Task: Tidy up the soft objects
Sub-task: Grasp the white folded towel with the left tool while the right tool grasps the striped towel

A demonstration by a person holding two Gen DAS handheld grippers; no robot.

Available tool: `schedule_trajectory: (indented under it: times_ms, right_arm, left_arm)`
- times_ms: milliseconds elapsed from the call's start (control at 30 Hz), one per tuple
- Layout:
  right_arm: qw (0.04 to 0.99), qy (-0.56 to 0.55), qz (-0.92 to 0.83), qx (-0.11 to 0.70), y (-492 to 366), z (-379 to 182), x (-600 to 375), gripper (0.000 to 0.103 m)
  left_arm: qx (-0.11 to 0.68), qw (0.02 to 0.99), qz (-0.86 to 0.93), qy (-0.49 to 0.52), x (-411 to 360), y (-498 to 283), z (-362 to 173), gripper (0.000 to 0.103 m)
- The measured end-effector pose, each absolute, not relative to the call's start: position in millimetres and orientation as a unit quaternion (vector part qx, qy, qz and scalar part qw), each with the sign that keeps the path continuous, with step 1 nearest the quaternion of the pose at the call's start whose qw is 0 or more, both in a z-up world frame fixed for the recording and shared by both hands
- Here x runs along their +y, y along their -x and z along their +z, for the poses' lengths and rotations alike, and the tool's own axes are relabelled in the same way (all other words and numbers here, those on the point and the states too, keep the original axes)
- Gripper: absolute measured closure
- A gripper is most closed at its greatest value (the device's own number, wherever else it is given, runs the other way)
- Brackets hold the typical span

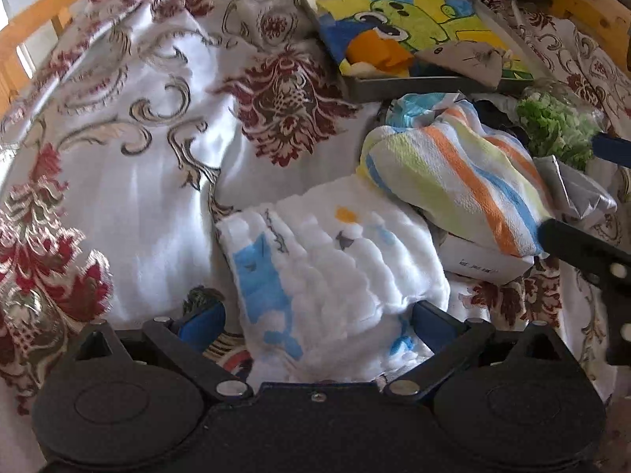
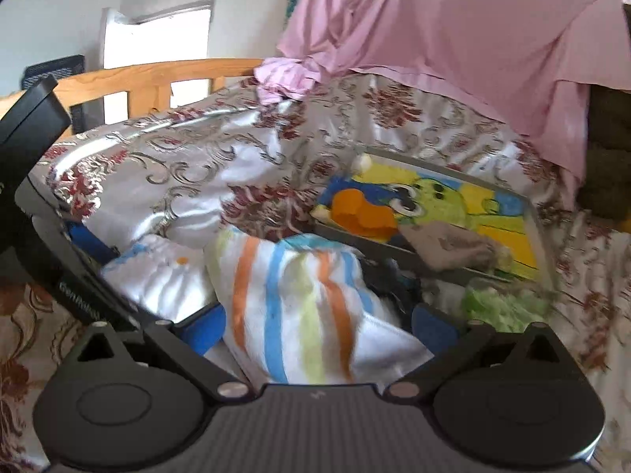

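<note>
A white quilted cloth (image 1: 335, 268) with blue prints lies on the patterned bedspread (image 1: 138, 138). My left gripper (image 1: 317, 321) is open, one blue pad on each side of the cloth's near end. To its right a rumpled striped towel (image 1: 453, 181) in orange, blue and green rests partly on it. My right gripper (image 2: 319, 329) is open and straddles that striped towel (image 2: 299, 307). In the left wrist view its black fingers (image 1: 572, 244) come in from the right at the towel's edge. Behind, a grey tray (image 1: 394, 90) holds a folded cartoon towel (image 1: 418, 19) and a beige cloth (image 1: 465, 59).
A green fluffy thing in clear plastic (image 1: 552, 126), a silver packet (image 1: 583, 197) and a white box (image 1: 485, 260) crowd the right side. A wooden bed rail (image 2: 157, 75) runs along the far left. Pink fabric (image 2: 434, 31) hangs at the back.
</note>
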State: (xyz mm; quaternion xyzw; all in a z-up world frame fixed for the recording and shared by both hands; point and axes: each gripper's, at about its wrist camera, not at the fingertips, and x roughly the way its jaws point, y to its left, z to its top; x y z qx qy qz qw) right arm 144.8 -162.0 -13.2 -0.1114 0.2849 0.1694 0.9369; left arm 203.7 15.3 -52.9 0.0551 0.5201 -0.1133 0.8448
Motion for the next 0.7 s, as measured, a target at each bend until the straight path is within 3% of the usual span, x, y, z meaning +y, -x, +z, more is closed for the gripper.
schedule_trajectory:
  times_ms: [200,467,700]
  right_arm:
    - [0.924,0.103,0.208,0.304,-173.6,-25.7,-149.1,0.007]
    - [0.918,0.064,0.195,0.340,-190.5,-38.7,-162.4,0.012]
    - [0.911,0.032,0.196,0.362,-194.4,-43.5,-169.6,0.019]
  left_arm:
    - [0.542,0.832,-0.119,-0.020,20.8,-208.5,-59.4,0.009]
    - [0.546,0.828,-0.133,-0.007,23.5,-212.5,-63.2,0.011]
    - [0.548,0.825,-0.139,-0.008,24.1,-211.2,-60.1,0.023]
